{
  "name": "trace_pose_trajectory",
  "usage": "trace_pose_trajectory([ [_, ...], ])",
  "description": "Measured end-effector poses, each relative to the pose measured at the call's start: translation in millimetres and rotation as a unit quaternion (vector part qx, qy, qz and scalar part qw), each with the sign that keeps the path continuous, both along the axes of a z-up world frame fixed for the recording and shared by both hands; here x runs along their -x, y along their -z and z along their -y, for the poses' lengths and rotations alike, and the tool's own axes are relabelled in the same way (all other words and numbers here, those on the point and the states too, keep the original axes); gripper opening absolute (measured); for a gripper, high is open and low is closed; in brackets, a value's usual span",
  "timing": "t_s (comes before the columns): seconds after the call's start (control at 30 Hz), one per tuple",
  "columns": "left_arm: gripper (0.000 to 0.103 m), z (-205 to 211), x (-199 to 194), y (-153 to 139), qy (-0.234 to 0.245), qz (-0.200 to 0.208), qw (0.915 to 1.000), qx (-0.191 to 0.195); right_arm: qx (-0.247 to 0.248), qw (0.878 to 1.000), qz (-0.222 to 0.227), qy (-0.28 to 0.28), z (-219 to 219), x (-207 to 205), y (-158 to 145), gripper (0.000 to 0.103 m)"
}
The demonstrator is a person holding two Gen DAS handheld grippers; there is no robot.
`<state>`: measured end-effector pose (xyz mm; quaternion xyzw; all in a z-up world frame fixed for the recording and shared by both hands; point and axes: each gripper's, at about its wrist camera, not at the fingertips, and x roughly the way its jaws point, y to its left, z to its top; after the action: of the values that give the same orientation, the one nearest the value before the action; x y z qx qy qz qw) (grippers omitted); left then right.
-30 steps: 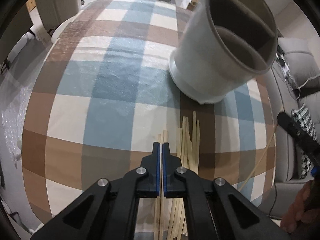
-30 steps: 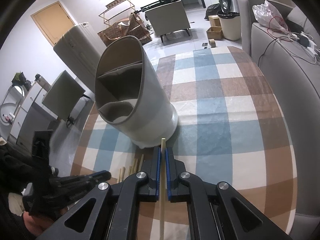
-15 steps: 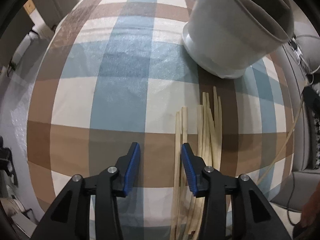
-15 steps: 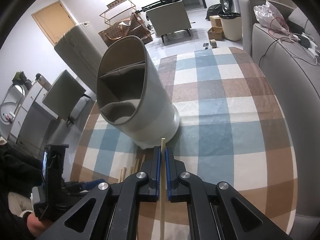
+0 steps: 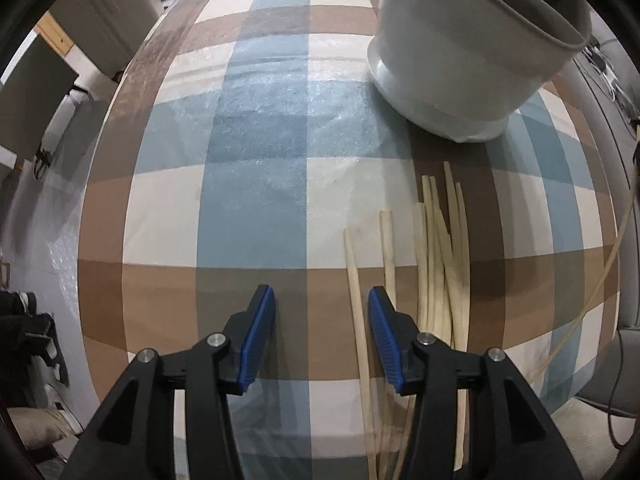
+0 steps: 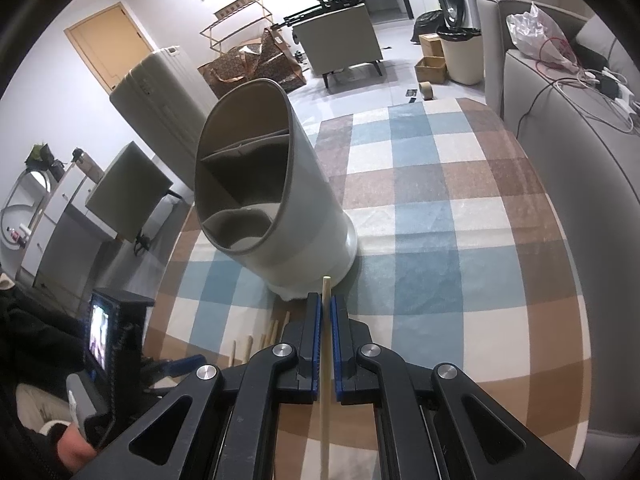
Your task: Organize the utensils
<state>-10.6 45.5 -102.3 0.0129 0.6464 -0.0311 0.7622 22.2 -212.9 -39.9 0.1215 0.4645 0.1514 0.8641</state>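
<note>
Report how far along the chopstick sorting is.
Done: nothing shows in the holder; the compartments in view look empty. In hand: the right gripper is shut on one chopstick. The left gripper is open over the chopstick pile. Left: the whole pile on the cloth.

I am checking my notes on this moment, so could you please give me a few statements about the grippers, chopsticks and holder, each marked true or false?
1. The right gripper is shut on one chopstick. True.
2. The left gripper is shut. False: it is open, empty, over the tablecloth.
3. Loose chopsticks lie on the cloth near the utensil holder. True.
4. The holder has a single undivided compartment. False: the right wrist view shows dividers inside.
5. Chopsticks already stand in the holder. False: none show inside.
</note>
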Motion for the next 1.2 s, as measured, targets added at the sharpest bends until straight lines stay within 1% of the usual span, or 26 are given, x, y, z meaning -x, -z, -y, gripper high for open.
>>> trace_pose_trajectory([
  [0.1, 0.043, 13, -7, 1, 0.0, 0.002, 1.0, -0.005, 0.002, 1.0, 0.002, -0.002, -1, 1, -1, 0.004],
  [0.13, 0.039, 13, -7, 0, -0.001, 0.003, 1.0, -0.005, 0.002, 1.0, 0.002, -0.002, -1, 1, -1, 0.004],
  [0.17, 0.035, 14, -9, -1, 0.0, 0.004, 1.0, -0.001, 0.003, 1.0, 0.003, -0.002, -1, 1, -2, 0.004],
  [0.23, 0.014, 25, -14, -1, 0.007, 0.007, 0.9999, 0.002, 0.004, 1.0, 0.003, -0.002, -1, 1, -2, 0.004],
  [0.27, 0.01, 35, -17, 2, 0.01, 0.008, 0.9999, 0.003, 0.003, 1.0, 0.002, -0.002, 0, 1, -1, 0.004],
  [0.3, 0.003, 45, -16, 12, 0.011, 0.011, 0.9999, 0.006, 0.003, 1.0, 0.001, -0.002, 0, 0, -1, 0.004],
  [0.33, 0.001, 49, -18, 12, 0.014, 0.013, 0.9998, 0.006, 0.003, 1.0, 0.001, -0.001, 0, 0, -1, 0.004],
  [0.4, 0.0, 57, -16, 14, 0.017, 0.016, 0.9997, 0.003, 0.004, 1.0, 0.0, -0.002, 0, 0, 0, 0.004],
  [0.47, 0.0, 59, -17, 14, 0.012, 0.013, 0.9997, 0.019, 0.006, 1.0, -0.001, -0.004, -2, 0, 1, 0.004],
  [0.53, 0.0, 60, -16, 9, 0.006, 0.023, 0.9993, 0.029, 0.008, 1.0, 0.001, -0.006, -3, -1, 1, 0.004],
  [0.6, 0.0, 55, -15, -2, -0.001, 0.047, 0.9981, 0.04, 0.01, 1.0, 0.002, -0.006, -4, 0, 0, 0.004],
  [0.67, 0.0, 49, -13, -18, -0.013, 0.073, 0.9954, 0.06, 0.009, 1.0, 0.004, -0.006, -4, 0, 0, 0.004],
  [0.73, 0.0, 37, -17, -37, -0.028, 0.101, 0.9907, 0.086, 0.008, 1.0, 0.009, -0.008, -6, 2, -2, 0.004],
  [0.8, 0.0, 27, -13, -58, -0.039, 0.14, 0.9839, 0.103, 0.008, 1.0, 0.018, -0.013, -8, 6, -6, 0.004],
  [0.87, 0.0, 23, -3, -80, -0.04, 0.181, 0.9755, 0.118, 0.009, 0.999, 0.033, -0.021, -12, 11, -12, 0.004],
  [0.97, 0.0, 29, 1, -95, -0.031, 0.222, 0.967, 0.121, 0.013, 0.997, 0.065, -0.03, -19, 22, -21, 0.004],
  [1.0, 0.0, 28, -1, -97, -0.026, 0.23, 0.9654, 0.12, 0.018, 0.997, 0.073, -0.03, -21, 25, -23, 0.004],
  [1.07, 0.0, 27, 8, -96, -0.019, 0.235, 0.9642, 0.122, 0.022, 0.995, 0.095, -0.031, -24, 31, -28, 0.004],
  [1.2, 0.0, 31, 1, -99, -0.006, 0.233, 0.9644, 0.125, 0.022, 0.991, 0.133, -0.025, -28, 39, -41, 0.004],
])
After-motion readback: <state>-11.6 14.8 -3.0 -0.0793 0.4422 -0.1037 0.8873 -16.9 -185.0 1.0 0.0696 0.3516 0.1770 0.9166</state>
